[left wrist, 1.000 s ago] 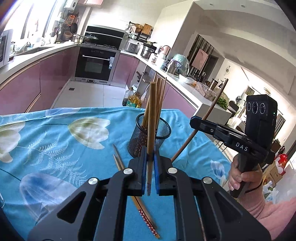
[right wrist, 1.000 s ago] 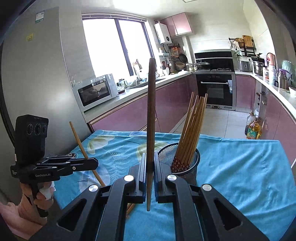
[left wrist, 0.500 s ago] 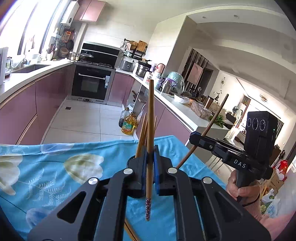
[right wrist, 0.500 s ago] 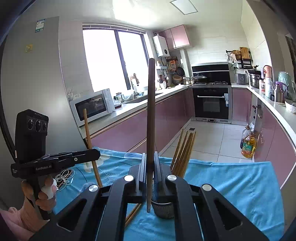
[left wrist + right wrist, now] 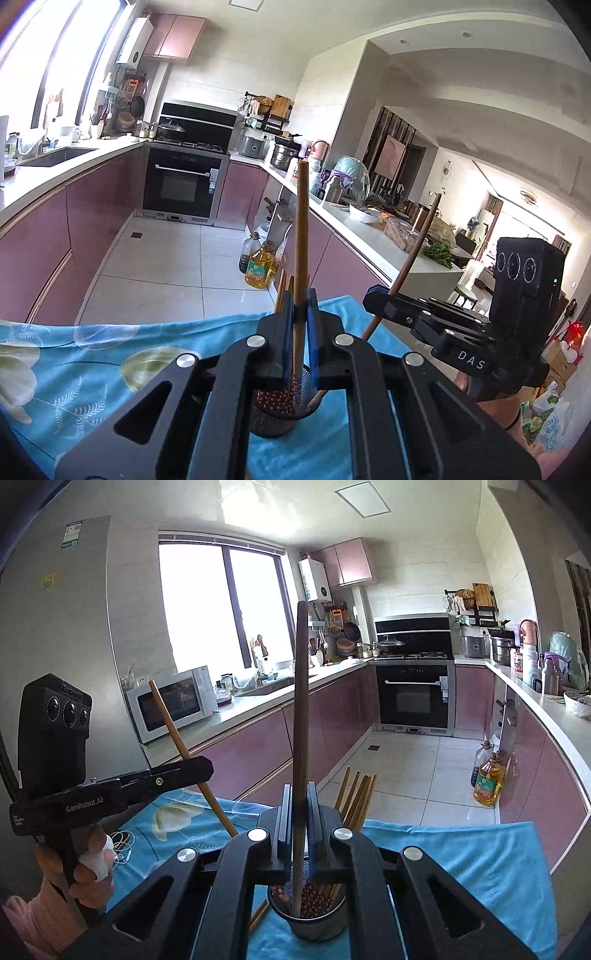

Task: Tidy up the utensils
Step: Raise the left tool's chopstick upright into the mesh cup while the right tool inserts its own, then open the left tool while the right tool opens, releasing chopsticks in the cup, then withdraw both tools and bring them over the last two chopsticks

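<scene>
Above a bench draped in a blue floral cloth (image 5: 110,354): left hand-held gripper (image 5: 300,332) pinching a light wooden chopstick (image 5: 301,236) upright, its patterned lower tip dipping into the mesh holder (image 5: 275,417) directly below. Right hand-held gripper (image 5: 300,823) clamped on a darker chopstick (image 5: 301,701), its lower end inside the same holder (image 5: 317,923) among other chopsticks (image 5: 356,794) (patterned ends down). One more chopstick (image 5: 258,915) lying on the cloth just left of the holder.

"DAS" on right gripper (image 5: 376,301), "GenRobot.AI" on left gripper (image 5: 207,768)
</scene>
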The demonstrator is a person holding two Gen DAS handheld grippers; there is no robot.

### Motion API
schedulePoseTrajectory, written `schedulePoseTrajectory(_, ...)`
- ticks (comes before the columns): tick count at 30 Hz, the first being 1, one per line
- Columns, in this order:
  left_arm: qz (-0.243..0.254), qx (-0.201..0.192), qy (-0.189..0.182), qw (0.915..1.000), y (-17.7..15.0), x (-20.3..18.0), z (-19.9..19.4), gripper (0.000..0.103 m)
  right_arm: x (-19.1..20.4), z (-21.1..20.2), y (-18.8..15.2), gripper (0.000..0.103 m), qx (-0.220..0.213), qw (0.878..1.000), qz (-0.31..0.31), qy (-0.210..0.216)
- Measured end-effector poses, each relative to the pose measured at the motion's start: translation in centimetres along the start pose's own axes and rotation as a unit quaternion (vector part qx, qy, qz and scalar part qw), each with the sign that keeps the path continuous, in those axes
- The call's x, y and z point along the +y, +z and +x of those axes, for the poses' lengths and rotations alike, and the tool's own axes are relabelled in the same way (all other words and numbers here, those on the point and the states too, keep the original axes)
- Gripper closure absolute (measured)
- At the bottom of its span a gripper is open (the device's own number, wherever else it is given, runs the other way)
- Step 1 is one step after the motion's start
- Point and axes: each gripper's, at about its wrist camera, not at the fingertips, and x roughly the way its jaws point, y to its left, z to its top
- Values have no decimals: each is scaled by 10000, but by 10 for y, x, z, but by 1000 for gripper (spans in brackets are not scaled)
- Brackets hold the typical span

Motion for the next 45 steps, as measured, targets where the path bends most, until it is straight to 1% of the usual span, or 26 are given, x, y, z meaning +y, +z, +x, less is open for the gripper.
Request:
schedulePoseTrajectory(4,-11,174,93,9998,-4,2,18,96,-1,10,-3,97,102,9999,-17,-58)
schedulePoseTrajectory(10,89,483,211,9986,-12,3,40,96,-4,33,-21,97,594,9982,-14,-98)
schedulePoseTrajectory(15,318,899,304,9950,-23,2,59,96,-8,50,-35,96,1016,9948,36,-112)
schedulePoseTrajectory(16,363,1011,315,9937,-26,2,64,95,-9,54,-37,96,1078,9941,38,-143)
schedulePoseTrajectory(19,397,1176,428,9913,-33,7,78,95,-11,63,-41,95,1206,9924,92,-231)
schedulePoseTrajectory(20,376,1223,427,9909,-35,9,83,95,-12,64,-41,94,1218,9922,115,-260)
schedulePoseTrajectory(21,358,1263,426,9904,-37,10,87,95,-13,65,-42,89,1225,9920,139,-273)
schedulePoseTrajectory(23,341,1318,441,9897,-40,13,94,95,-14,66,-44,88,1226,9919,178,-291)
schedulePoseTrajectory(25,301,1341,482,9893,-43,17,99,95,-14,65,-44,84,1203,9921,194,-302)
schedulePoseTrajectory(29,144,1388,488,9890,-52,28,102,94,-13,60,-46,79,1143,9928,207,-281)
schedulePoseTrajectory(31,129,1350,537,9893,-57,30,98,94,-14,59,-47,78,1125,9930,231,-264)
schedulePoseTrajectory(37,112,1149,659,9911,-74,38,75,82,-5,47,-53,69,1046,9942,206,-104)
schedulePoseTrajectory(40,126,1048,792,9913,-82,39,58,80,3,37,-58,65,984,9951,47,-106)
schedulePoseTrajectory(42,90,1002,886,9910,-89,44,47,74,10,29,-61,62,943,9955,-27,6)
schedulePoseTrajectory(45,81,954,1037,9900,-100,49,30,71,22,24,-71,59,1019,9945,-122,200)
